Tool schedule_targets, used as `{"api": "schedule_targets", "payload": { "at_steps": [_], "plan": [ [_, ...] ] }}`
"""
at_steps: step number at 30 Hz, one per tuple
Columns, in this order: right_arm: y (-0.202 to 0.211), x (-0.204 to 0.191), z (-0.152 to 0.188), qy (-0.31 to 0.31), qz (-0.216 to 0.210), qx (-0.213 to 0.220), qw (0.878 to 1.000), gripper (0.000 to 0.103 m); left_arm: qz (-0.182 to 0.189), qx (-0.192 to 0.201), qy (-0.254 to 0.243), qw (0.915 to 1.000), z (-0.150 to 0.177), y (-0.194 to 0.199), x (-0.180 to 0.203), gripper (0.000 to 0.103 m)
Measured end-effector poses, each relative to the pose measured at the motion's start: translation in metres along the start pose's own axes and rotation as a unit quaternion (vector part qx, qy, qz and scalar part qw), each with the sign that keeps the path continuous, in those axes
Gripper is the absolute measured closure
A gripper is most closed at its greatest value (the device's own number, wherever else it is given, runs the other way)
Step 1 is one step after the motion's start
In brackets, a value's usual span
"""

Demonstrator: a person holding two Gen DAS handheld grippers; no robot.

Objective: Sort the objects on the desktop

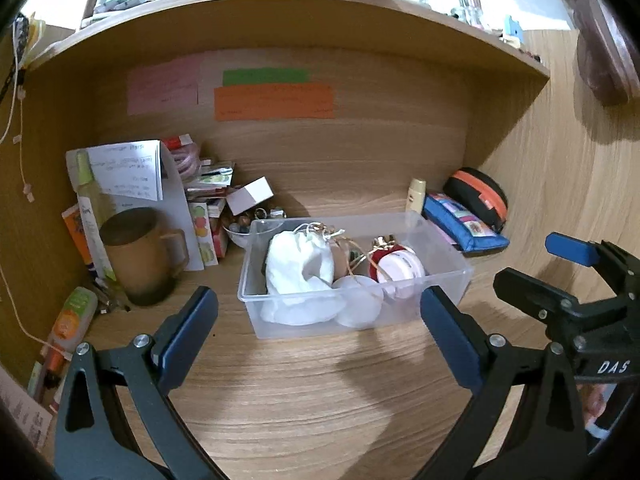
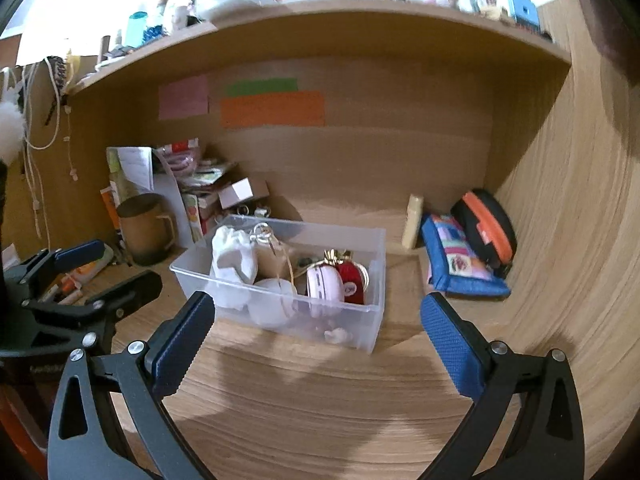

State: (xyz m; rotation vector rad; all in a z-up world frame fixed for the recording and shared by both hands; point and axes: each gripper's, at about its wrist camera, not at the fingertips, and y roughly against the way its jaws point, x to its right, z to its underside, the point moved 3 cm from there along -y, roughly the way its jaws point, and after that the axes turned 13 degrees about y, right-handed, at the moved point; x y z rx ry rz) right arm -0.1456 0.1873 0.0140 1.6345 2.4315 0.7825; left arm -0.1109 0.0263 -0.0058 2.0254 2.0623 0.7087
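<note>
On the wooden desk (image 1: 320, 400), dead ahead at twelve o'clock of both tools, sits the clear plastic bin (image 1: 448, 280), and it's already carrying a load: a white cloth pouch (image 1: 300, 264), a pale round puff (image 1: 356, 304), a pink-and-white round case (image 1: 400, 268) with something red tucked behind it. So a fair share of the sorting looks done. What's left? Over at ten o'clock, a brown mug (image 1: 140, 256) fronting a jumble of papers and small boxes (image 1: 248, 196); at two o'clock, a blue pencil pouch (image 1: 460, 220) and a black-and-orange zip case (image 1: 480, 196), both well outside the bin, near the back wall.

Left gripper (image 1: 320, 320): jaws spread wide, nothing between them, hanging just short of the bin's near wall. Right gripper (image 2: 316, 328): same story, wide and empty, bin straight ahead, pencil pouch closest at about one o'clock. My read: that pouch is the right tool's easiest next pick.
</note>
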Motion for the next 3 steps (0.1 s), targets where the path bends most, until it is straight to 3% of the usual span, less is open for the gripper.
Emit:
{"api": "schedule_targets", "payload": {
  "at_steps": [3],
  "plan": [
    [-0.0107,0.0089,0.0033,-0.017,-0.008,-0.012,1.0,0.0,0.002,-0.008,0.006,0.9999,-0.0005,-0.0056,-0.0022,0.001]
  ]
}}
